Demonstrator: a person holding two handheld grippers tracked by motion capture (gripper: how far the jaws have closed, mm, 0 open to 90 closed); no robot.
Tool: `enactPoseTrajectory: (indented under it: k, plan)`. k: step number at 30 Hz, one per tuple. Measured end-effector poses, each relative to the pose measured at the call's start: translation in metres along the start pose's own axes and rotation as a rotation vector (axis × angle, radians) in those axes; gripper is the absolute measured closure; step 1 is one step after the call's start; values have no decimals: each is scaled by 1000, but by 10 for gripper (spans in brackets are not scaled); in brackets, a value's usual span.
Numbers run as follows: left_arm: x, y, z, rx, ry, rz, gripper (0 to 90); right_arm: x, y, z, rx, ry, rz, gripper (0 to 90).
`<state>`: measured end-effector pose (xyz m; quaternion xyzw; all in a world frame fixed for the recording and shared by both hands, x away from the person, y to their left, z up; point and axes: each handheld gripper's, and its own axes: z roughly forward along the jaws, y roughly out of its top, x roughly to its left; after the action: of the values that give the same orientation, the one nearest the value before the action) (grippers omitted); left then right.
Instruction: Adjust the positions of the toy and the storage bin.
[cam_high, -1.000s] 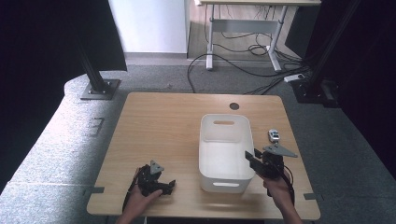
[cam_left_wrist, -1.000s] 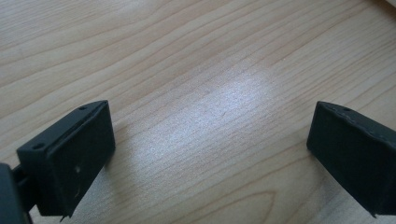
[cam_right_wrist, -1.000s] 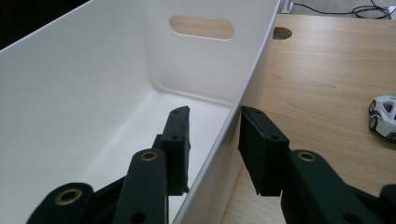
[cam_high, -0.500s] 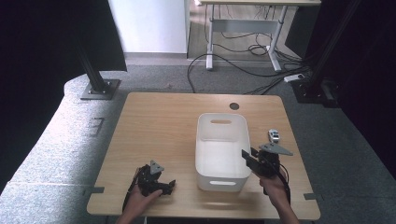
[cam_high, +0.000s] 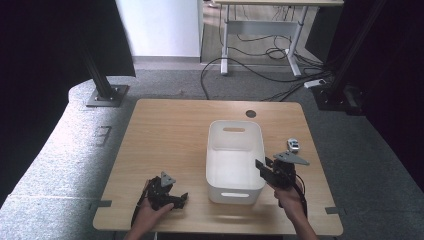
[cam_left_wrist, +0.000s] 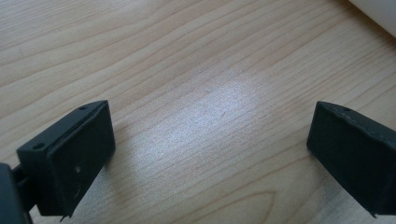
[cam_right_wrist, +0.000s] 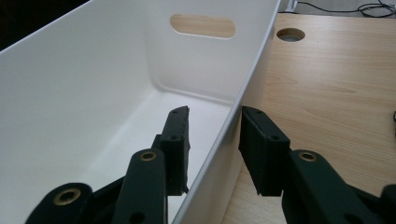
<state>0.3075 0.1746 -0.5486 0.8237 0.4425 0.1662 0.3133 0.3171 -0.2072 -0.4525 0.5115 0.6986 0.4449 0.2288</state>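
A white plastic bin (cam_high: 234, 165) with slot handles stands empty on the wooden table (cam_high: 170, 140), right of its middle. My right gripper (cam_high: 262, 168) straddles the bin's right wall near the front corner. In the right gripper view one jaw is inside the bin (cam_right_wrist: 93, 84) and the other outside, so the right gripper (cam_right_wrist: 215, 126) is shut on that wall. My left gripper (cam_high: 179, 200) rests near the table's front left edge. In the left gripper view the left gripper (cam_left_wrist: 210, 149) is open, with bare wood between the jaws.
A small toy car (cam_high: 293, 145) lies on the table just right of the bin, behind my right hand. A round cable hole (cam_high: 251, 113) sits near the far edge. Stands, a desk and cables are on the floor beyond.
The bin and my right gripper have slid a little to the left across the table together. My left gripper has stayed where it was.
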Motion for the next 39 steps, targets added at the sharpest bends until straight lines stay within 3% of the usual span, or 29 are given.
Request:
enactPoseTrajectory:
  k: [39]
  plan:
    - [0, 0, 0, 0, 0, 0, 9, 13, 7, 16, 6, 11, 7, 607]
